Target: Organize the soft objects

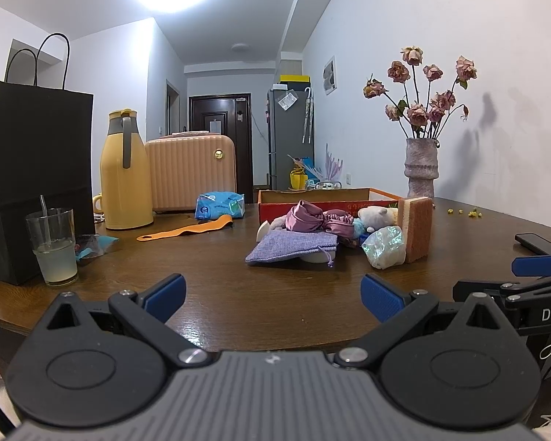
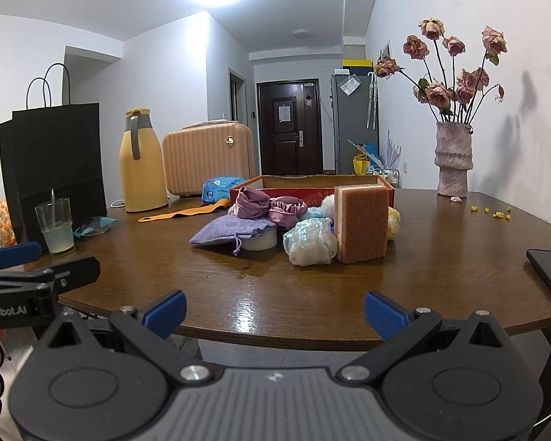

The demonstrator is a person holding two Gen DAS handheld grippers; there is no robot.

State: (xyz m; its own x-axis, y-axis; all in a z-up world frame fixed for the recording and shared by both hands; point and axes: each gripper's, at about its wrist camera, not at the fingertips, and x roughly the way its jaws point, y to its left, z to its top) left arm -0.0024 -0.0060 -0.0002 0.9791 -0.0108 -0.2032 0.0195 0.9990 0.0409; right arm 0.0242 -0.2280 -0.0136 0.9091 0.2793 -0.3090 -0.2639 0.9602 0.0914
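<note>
A heap of soft things lies mid-table before a red cardboard box (image 1: pixel 314 207) (image 2: pixel 314 186). In it are a lilac drawstring pouch (image 1: pixel 292 248) (image 2: pixel 231 230), a pink satin scrunchie bundle (image 1: pixel 312 218) (image 2: pixel 268 205), a pearly crumpled bag (image 1: pixel 384 244) (image 2: pixel 310 242), an upright sponge (image 1: pixel 417 229) (image 2: pixel 362 222) and a small plush toy (image 1: pixel 374 215). My left gripper (image 1: pixel 273 296) is open over the near table edge, short of the heap. My right gripper (image 2: pixel 275 312) is open too, nothing between its fingers, and shows at the left wrist view's right edge.
A black paper bag (image 1: pixel 36 180) (image 2: pixel 55 169), a glass with a drink (image 1: pixel 53 244) (image 2: pixel 55 226), a yellow flask (image 1: pixel 125 172) (image 2: pixel 141 163) and a peach case (image 1: pixel 191 172) (image 2: pixel 207 160) stand at left. A vase of dried roses (image 1: pixel 420 163) (image 2: pixel 453 158) is far right; a phone (image 2: pixel 549 273) lies near right.
</note>
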